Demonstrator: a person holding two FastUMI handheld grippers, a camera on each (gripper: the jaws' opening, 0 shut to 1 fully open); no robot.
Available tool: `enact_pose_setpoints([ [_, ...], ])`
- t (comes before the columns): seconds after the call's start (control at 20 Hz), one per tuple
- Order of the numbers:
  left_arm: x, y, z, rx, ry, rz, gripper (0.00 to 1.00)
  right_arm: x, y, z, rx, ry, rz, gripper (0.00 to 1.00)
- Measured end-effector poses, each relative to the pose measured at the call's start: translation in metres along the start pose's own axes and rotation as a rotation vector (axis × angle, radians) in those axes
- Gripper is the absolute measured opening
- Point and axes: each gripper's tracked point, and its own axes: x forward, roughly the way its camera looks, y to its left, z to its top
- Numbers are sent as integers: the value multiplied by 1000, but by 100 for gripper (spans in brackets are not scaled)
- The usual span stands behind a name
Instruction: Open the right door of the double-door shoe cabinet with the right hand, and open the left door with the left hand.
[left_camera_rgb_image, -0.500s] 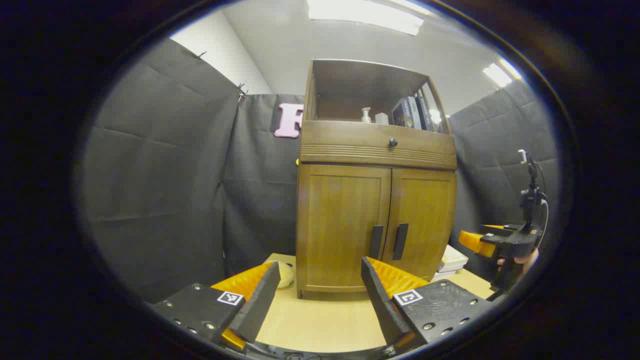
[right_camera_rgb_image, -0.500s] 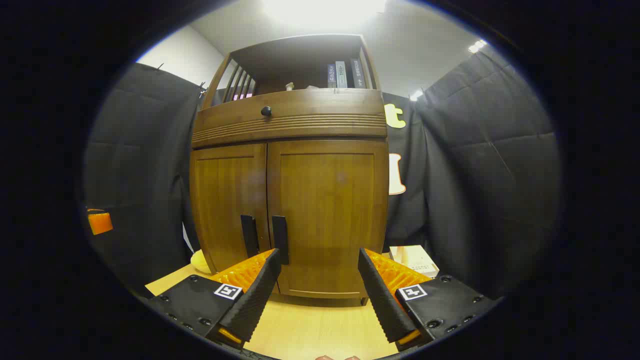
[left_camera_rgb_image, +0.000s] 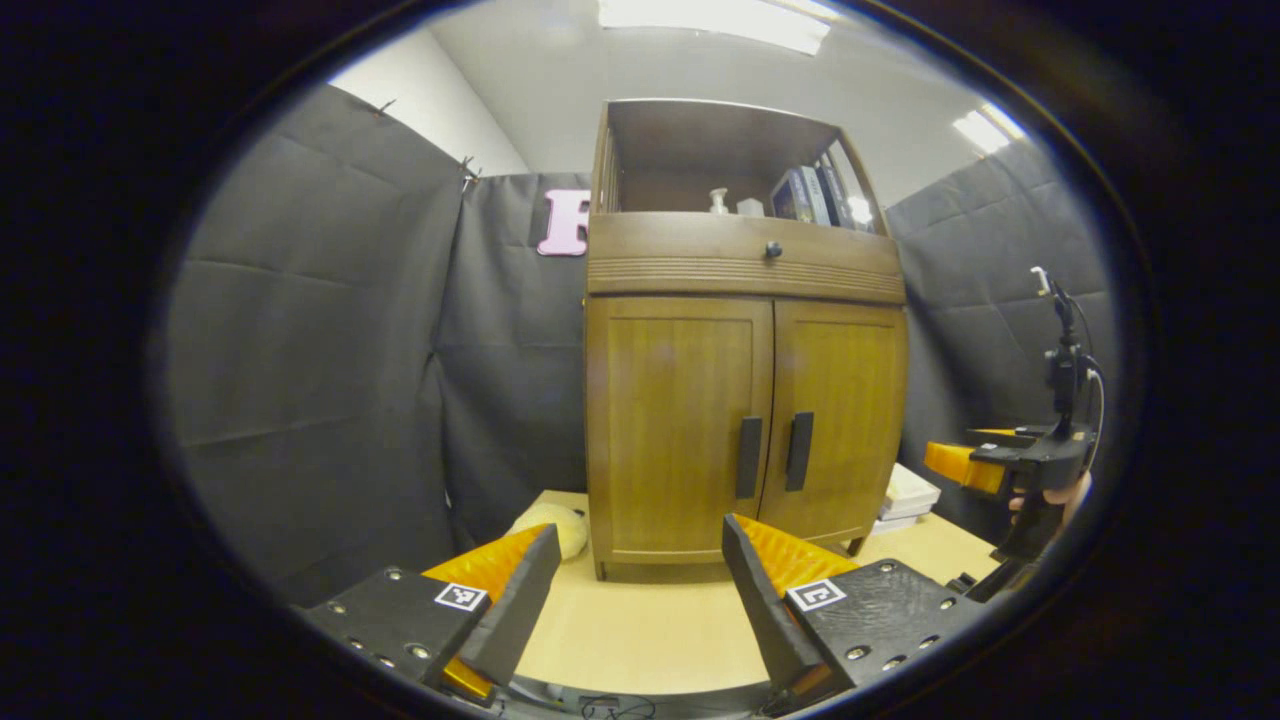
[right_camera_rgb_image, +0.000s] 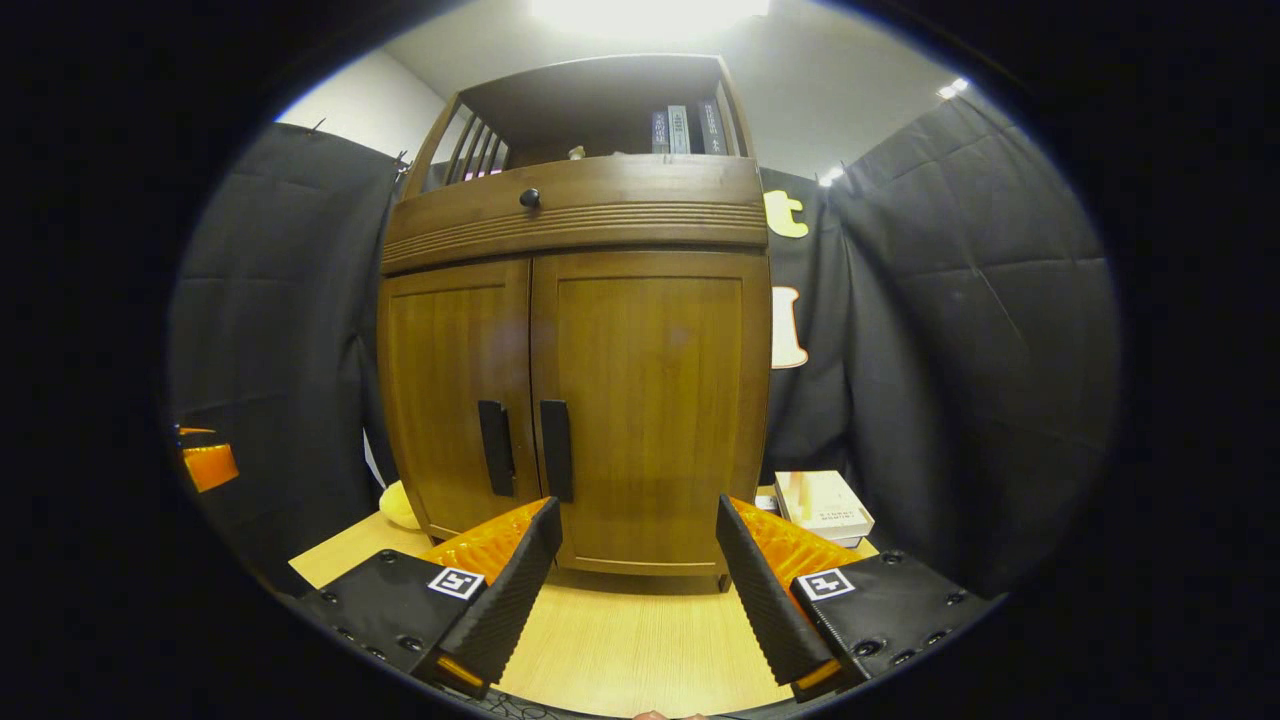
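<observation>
1. The brown wooden double-door shoe cabinet (right_camera_rgb_image: 575, 330) stands upright on the pale wooden tabletop (right_camera_rgb_image: 640, 640), straight ahead of me and apart from both my tools. Both its doors are shut flush, with only a thin seam between them.
2. My right gripper (right_camera_rgb_image: 638, 575) hangs released, its jaws spread wide with nothing between them, low in front of the right door (right_camera_rgb_image: 650, 400). My left gripper (left_camera_rgb_image: 640, 580) is likewise spread and empty, facing the left door (left_camera_rgb_image: 675, 420).
3. I judge the doors stiff, rigid panels that swing on side hinges: not fragile, moderately light, perhaps held by a catch that needs a short firm tug.
4. The place to take hold is the dark vertical bar handle. The right door's handle (right_camera_rgb_image: 556, 450) sits just beside the centre seam, and the left door's handle (left_camera_rgb_image: 749, 457) sits just on the other side of it. The bars look smooth, so I would clamp across the bar's middle and pull outward along the hinge arc rather than straight back.
5. The two handles lie close together, so I judge my tools could crowd each other if both reach in at once.
6. Counts: one cabinet, two doors, two bar handles, one small round dark drawer knob (right_camera_rgb_image: 529, 198) above the doors, two grippers. On the open top shelf stand a few upright books (right_camera_rgb_image: 685, 128); I make out about three.
</observation>
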Motion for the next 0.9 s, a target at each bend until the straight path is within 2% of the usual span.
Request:
enact_pose_setpoints([
  [0.45, -18, -7, -36, -53, 55, 30, 91, 20, -5, 10, 11, -9, -9, 98],
  [0.9, -21, -7, -50, -81, 87, 43, 91, 76, 7, 27, 65, -25, 14, 97],
])
